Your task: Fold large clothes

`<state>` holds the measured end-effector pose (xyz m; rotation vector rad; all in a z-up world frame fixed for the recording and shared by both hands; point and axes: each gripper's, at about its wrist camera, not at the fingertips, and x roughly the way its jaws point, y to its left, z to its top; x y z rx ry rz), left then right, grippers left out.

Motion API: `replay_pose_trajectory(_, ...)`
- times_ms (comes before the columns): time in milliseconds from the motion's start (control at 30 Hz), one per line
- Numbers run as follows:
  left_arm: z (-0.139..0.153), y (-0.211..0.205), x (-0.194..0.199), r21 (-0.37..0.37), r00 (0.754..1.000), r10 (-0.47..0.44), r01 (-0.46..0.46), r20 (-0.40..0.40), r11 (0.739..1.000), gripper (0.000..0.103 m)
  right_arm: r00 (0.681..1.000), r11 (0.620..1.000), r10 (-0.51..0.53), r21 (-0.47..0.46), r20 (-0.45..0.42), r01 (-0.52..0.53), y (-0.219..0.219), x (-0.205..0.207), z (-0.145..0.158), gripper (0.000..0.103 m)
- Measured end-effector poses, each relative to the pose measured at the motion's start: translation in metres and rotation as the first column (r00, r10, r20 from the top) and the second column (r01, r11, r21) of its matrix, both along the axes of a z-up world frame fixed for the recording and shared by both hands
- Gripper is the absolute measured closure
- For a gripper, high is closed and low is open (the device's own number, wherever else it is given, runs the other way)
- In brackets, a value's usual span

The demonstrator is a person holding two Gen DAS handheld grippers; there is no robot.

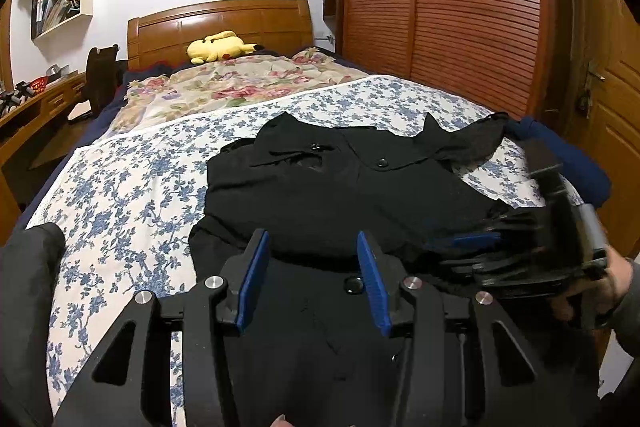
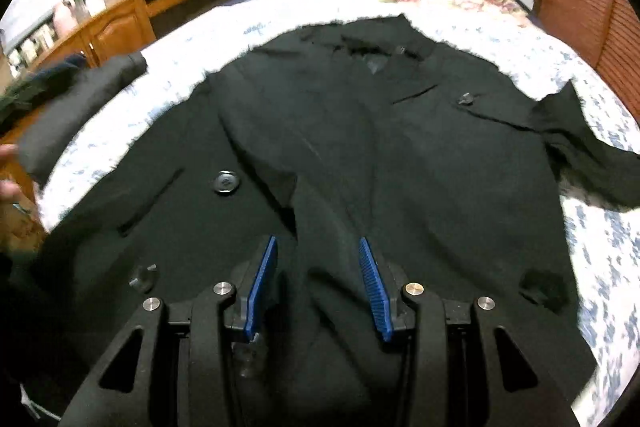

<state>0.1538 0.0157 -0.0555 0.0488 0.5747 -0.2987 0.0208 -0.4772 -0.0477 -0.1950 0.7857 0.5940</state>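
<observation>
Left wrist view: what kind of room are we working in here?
Almost certainly a home bedroom: a bed with a wooden headboard and floral bedding, a louvred wooden wardrobe beside it, and a yellow plush toy by the pillows. The black coat lies spread on the bed.

black hand-held gripper (image 1: pixel 312 247), blue ribbed pads (image 1: pixel 252 283), silver screws, bare skin, grey sleeve
</observation>
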Motion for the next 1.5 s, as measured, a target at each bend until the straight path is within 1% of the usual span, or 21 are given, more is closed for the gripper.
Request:
replay_pose_trajectory(133,0.002,-0.011,0.004,-0.007,1.0,-0.024,0.024,0.006,1.0,0.057,0.995,0.997,-0.068,0.053,0.073,0.064,-0.043,-0.033,0.02,0.059)
replay_pose_trajectory(233,0.004,-0.022,0.006,-0.02,0.999,-0.048,0.048,0.011,0.999,0.057,0.981,0.99,-0.14,0.024,0.133,0.138,-0.074,-0.042,0.028,0.059)
replay_pose_trajectory(300,0.005,-0.029,0.007,-0.029,0.998,-0.063,0.063,0.013,0.998,0.057,0.973,0.983,-0.182,0.007,0.142,0.183,-0.094,-0.04,0.028,0.059)
replay_pose_trajectory(400,0.004,-0.041,0.012,-0.033,0.997,-0.08,0.08,0.01,0.996,0.057,0.957,0.966,-0.25,-0.027,0.15,0.256,-0.116,-0.031,0.018,0.059)
replay_pose_trajectory(467,0.002,-0.049,0.014,-0.035,0.996,-0.088,0.088,0.004,0.995,0.057,0.954,0.96,-0.272,-0.03,0.125,0.278,-0.129,-0.025,0.008,0.059)
replay_pose_trajectory(533,-0.001,-0.058,0.018,-0.034,0.995,-0.099,0.099,-0.007,0.995,0.057,0.956,0.958,-0.283,-0.018,0.073,0.285,-0.135,-0.018,-0.007,0.059)
replay_pose_trajectory(733,-0.011,-0.078,0.025,-0.011,0.992,-0.125,0.124,-0.032,0.992,0.057,0.963,0.964,-0.267,-0.006,-0.04,0.267,-0.132,-0.003,-0.037,0.059)
replay_pose_trajectory(800,-0.014,-0.083,0.027,-0.002,0.991,-0.129,0.129,-0.04,0.992,0.057,0.965,0.966,-0.258,-0.019,-0.042,0.258,-0.129,-0.002,-0.043,0.059)
replay_pose_trajectory(900,-0.018,-0.089,0.029,0.004,0.99,-0.133,0.133,-0.049,0.991,0.057,0.97,0.969,-0.244,-0.032,-0.014,0.243,-0.125,-0.001,-0.043,0.059)
replay_pose_trajectory(933,-0.019,-0.09,0.029,0.008,0.99,-0.135,0.135,-0.051,0.991,0.057,0.972,0.971,-0.236,-0.037,-0.001,0.236,-0.123,-0.005,-0.042,0.066)
replay_pose_trajectory(967,-0.02,-0.092,0.029,0.011,0.989,-0.135,0.136,-0.053,0.991,0.057,0.976,0.975,-0.219,-0.039,0.003,0.219,-0.123,-0.005,-0.042,0.076)
replay_pose_trajectory(1000,-0.021,-0.093,0.03,0.013,0.989,-0.136,0.136,-0.054,0.991,0.057,0.98,0.978,-0.201,-0.049,0.008,0.201,-0.121,-0.009,-0.039,0.089)
replay_pose_trajectory(1033,-0.021,-0.094,0.03,0.015,0.989,-0.136,0.137,-0.056,0.99,0.057,0.982,0.98,-0.19,-0.062,0.024,0.191,-0.119,-0.011,-0.038,0.095)
replay_pose_trajectory(1067,-0.022,-0.095,0.031,0.015,0.989,-0.137,0.138,-0.057,0.99,0.057,0.983,0.981,-0.178,-0.073,0.042,0.181,-0.117,-0.013,-0.037,0.097)
replay_pose_trajectory(1133,-0.022,-0.096,0.031,0.015,0.989,-0.137,0.138,-0.056,0.99,0.057,0.978,0.977,-0.179,-0.094,0.109,0.189,-0.116,-0.019,-0.029,0.099)
replay_pose_trajectory(1233,-0.021,-0.096,0.031,0.013,0.989,-0.139,0.14,-0.052,0.99,0.057,0.935,0.952,-0.246,-0.119,0.254,0.283,-0.121,-0.025,-0.013,0.1)
replay_pose_trajectory(1267,-0.021,-0.096,0.031,0.012,0.989,-0.139,0.14,-0.051,0.99,0.057,0.92,0.943,-0.269,-0.116,0.285,0.312,-0.123,-0.025,-0.009,0.1)
replay_pose_trajectory(1300,-0.02,-0.096,0.031,0.011,0.989,-0.14,0.14,-0.049,0.99,0.057,0.912,0.938,-0.285,-0.109,0.295,0.328,-0.126,-0.023,-0.006,0.099)
replay_pose_trajectory(1400,-0.02,-0.094,0.03,0.013,0.99,-0.136,0.137,-0.044,0.991,0.057,0.927,0.948,-0.278,-0.086,0.252,0.308,-0.13,-0.017,-0.006,0.099)
replay_pose_trajectory(1467,-0.019,-0.093,0.029,0.012,0.99,-0.132,0.133,-0.043,0.991,0.057,0.927,0.944,-0.286,-0.094,0.242,0.316,-0.13,-0.014,-0.008,0.091)
replay_pose_trajectory(1500,-0.019,-0.092,0.029,0.01,0.991,-0.13,0.131,-0.042,0.991,0.057,0.921,0.939,-0.298,-0.096,0.25,0.329,-0.13,-0.013,-0.007,0.082)
